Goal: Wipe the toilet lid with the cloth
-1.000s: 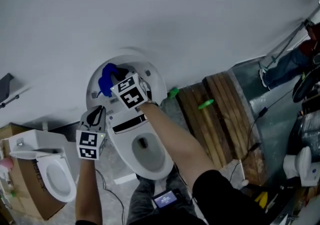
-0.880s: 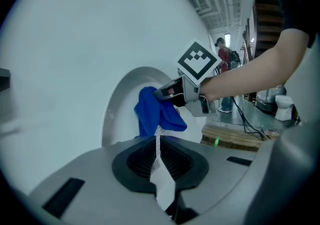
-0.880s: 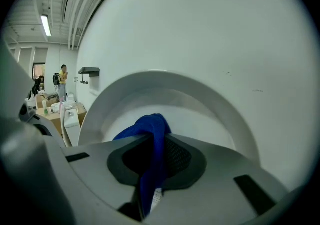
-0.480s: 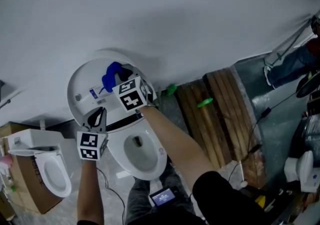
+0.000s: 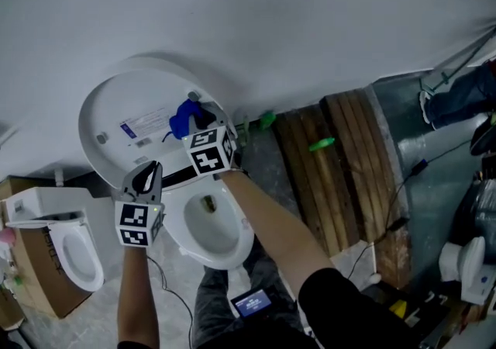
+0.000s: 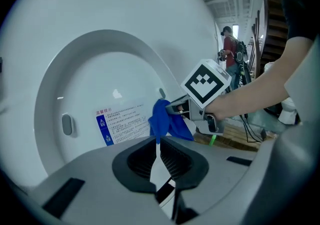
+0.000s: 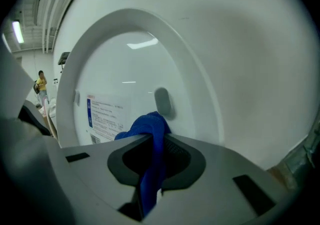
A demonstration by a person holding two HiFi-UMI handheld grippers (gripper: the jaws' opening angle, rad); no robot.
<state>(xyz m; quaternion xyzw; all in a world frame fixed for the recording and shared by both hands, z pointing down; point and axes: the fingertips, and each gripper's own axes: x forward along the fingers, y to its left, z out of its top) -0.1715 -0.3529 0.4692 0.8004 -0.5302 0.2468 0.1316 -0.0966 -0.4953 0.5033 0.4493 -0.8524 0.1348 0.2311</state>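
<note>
White wall point(image 5: 271, 22) fills the background, and the toilet's lid point(image 5: 116, 107) stands raised against it, its inner face turned out to the room over the open bowl point(image 5: 209, 223).

The right hand-held gripper point(image 7: 152, 144) is clamped on the blue cloth point(image 7: 147, 126), which bunches out past its jaws. It holds the cloth at the lower right edge of the lid's inner face, close to the hinge, just beside a small grey bumper point(image 7: 162, 101) and to the right of the printed label point(image 5: 143, 122). From where I stand I cannot tell if the cloth presses on the plastic or sits just off it.

The left hand-held gripper point(image 6: 157, 151) has its jaws together on nothing. It hangs low by the lid's bottom edge, near the left end of the hinge and apart from the cloth.

As for progress, I judge the wiping to be under way or only starting. The lid is already up and the cloth is at it, but the face shows no streaks or damp marks to say which parts are done. To my eye the broad upper and left areas of the inner face, around the label, are left to cover. The outer face is turned to the wall and hidden.
</note>
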